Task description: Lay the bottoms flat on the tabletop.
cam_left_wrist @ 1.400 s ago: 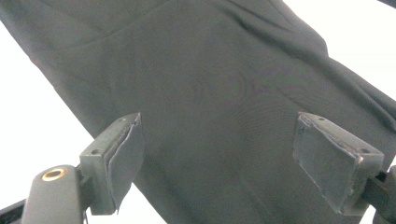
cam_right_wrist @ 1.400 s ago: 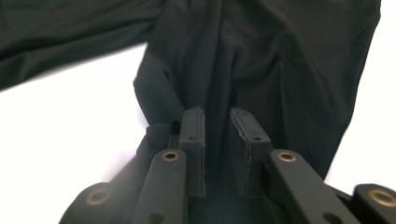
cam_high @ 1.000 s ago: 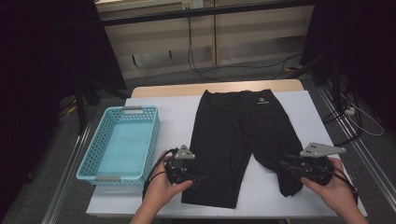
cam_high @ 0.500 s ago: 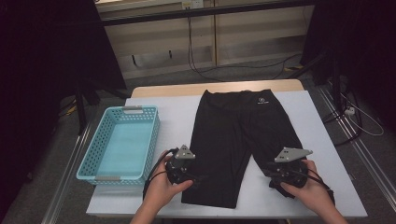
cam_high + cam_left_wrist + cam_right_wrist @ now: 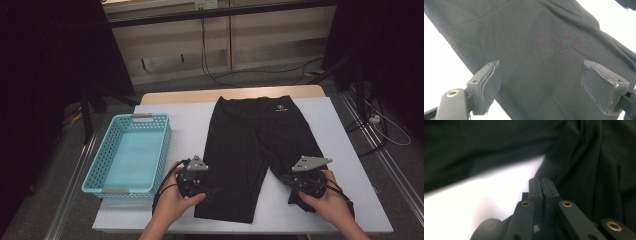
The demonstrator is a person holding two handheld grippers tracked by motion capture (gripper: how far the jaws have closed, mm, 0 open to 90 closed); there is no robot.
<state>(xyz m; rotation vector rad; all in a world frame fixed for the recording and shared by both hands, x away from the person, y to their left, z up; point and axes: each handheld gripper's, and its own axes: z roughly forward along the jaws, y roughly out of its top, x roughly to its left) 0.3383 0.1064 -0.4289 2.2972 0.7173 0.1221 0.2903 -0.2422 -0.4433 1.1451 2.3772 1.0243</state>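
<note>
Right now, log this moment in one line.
left hand-held gripper: open over shorts | right hand-held gripper: just closed, shut at shorts' leg edge | basket: empty

Both forearms enter from the near edge, each hand wrapped around a gripper body. The left gripper (image 5: pixel 206 190) lies low and level, its fingers (image 5: pixel 485 86) spread wide apart. The right gripper (image 5: pixel 287 179) (grey three-cornered plate uppermost) points toward the left one; its fingers (image 5: pixel 535 188) have just been closing and now stand pressed together.
</note>
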